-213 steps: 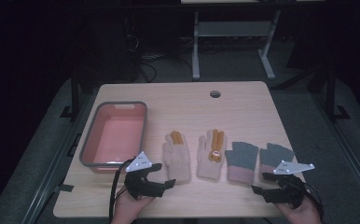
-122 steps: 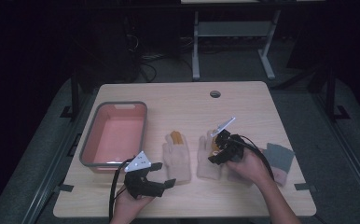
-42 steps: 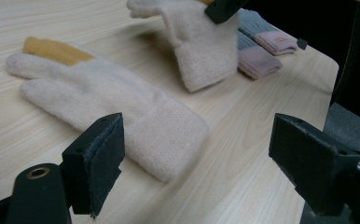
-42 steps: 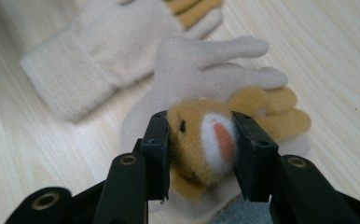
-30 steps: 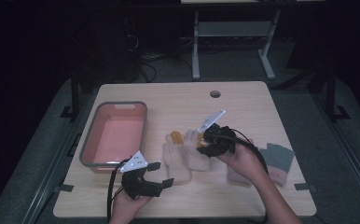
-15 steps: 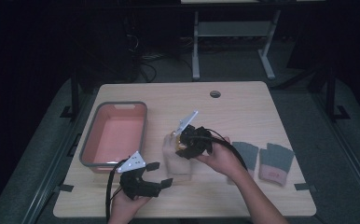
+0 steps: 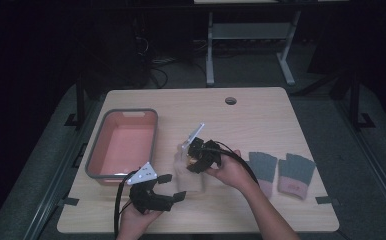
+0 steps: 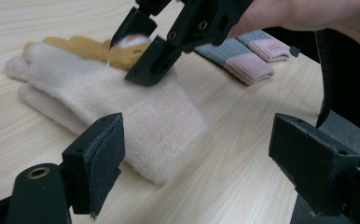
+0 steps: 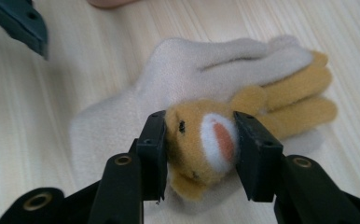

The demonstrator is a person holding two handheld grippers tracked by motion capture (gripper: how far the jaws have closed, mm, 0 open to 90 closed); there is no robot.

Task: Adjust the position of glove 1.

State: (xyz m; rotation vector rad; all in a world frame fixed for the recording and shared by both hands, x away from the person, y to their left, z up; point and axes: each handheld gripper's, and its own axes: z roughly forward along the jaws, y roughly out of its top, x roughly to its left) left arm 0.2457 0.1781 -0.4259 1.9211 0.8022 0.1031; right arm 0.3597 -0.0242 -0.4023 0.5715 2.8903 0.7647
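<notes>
My right gripper (image 7: 190, 159) (image 9: 199, 149) is shut on the tan plush animal head (image 9: 201, 144) of a cream glove (image 9: 122, 121) with tan fingers. It holds that glove over the cream glove (image 7: 188, 176) (image 8: 136, 112) lying at the table's front middle. The right gripper (image 8: 169, 42) also appears from the left gripper view, pressing down on the plush head. My left gripper (image 7: 173, 187) (image 8: 206, 172) rests open near the front edge, just left of the cream gloves, with nothing between its jaws.
A pink tray (image 7: 153, 140) with a grey rim stands at the left, with nothing in it. Two grey gloves (image 7: 263, 167) (image 8: 243, 56) with pink cuffs lie side by side at the front right. A round hole (image 7: 230, 100) is at the table's back.
My right gripper went from the front right edge to the right-hand cream glove, took it by the plush head and carried it left over the other cream glove. The left gripper stayed put.
</notes>
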